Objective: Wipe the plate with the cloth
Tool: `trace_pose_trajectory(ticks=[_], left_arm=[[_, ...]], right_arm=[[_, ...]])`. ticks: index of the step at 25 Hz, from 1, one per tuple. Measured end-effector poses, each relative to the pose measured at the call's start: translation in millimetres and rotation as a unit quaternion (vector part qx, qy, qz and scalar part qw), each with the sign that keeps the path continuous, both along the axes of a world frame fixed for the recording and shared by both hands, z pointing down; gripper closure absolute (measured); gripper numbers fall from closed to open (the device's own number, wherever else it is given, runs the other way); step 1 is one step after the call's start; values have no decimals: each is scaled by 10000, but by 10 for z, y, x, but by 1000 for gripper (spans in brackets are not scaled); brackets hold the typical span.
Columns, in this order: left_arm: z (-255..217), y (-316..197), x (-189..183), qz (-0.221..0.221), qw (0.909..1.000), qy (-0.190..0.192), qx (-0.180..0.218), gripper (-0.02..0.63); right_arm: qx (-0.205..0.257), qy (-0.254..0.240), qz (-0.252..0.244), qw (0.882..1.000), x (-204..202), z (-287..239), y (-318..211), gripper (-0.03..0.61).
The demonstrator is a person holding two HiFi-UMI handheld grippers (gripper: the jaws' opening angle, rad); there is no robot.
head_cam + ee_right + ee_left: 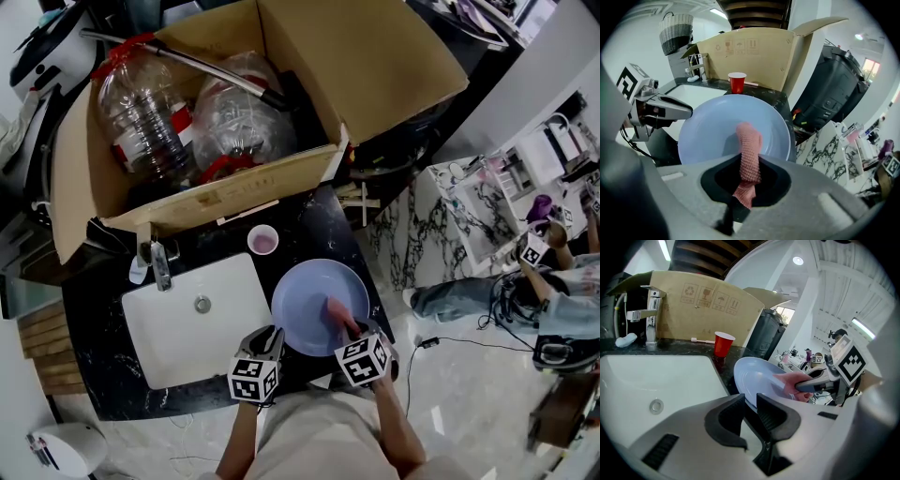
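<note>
Pink knitted cloth [749, 150] is pinched between the closed jaws of the right gripper [748, 179], and its free end lies on the inner face of the pale blue plate [717, 126], near the middle. The left gripper [751, 401] has its jaws clamped on the near rim of the plate and holds it tilted over the dark counter [319, 220], just beside the white sink [169, 323]. To wipe well, I think the cloth should press flat against the plate and go in rounds from the middle out to the rim. The left grip must give no way, because too hard a push may turn the plate in the jaws. Farther behind stand a red cup [737, 82], a tap [650, 310] and a big cardboard box [309, 56]
</note>
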State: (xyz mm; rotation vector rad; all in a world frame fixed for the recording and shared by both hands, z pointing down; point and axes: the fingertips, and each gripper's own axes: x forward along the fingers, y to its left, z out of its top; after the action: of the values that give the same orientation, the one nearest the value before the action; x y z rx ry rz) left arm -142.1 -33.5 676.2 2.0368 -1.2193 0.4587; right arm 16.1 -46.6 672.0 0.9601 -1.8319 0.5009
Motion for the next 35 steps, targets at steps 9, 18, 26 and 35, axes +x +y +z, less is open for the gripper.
trace_pose_trajectory(ticks=[9, 18, 26, 35], left_arm=[[9, -1, -3, 4, 10000, 1, 14, 537], [5, -4, 1, 65, 10000, -14, -4, 537], [-2, -3, 2, 169, 9998, -90, 6, 537], [-15, 9, 18, 217, 9997, -134, 19, 537]], right_arm=[[239, 262, 405, 9985, 404, -111, -88, 549], [630, 378, 895, 9933, 725, -400, -121, 549], [800, -262, 542, 9950, 166, -674, 25, 549], [426, -810, -176, 9956, -548, -561, 264, 549]])
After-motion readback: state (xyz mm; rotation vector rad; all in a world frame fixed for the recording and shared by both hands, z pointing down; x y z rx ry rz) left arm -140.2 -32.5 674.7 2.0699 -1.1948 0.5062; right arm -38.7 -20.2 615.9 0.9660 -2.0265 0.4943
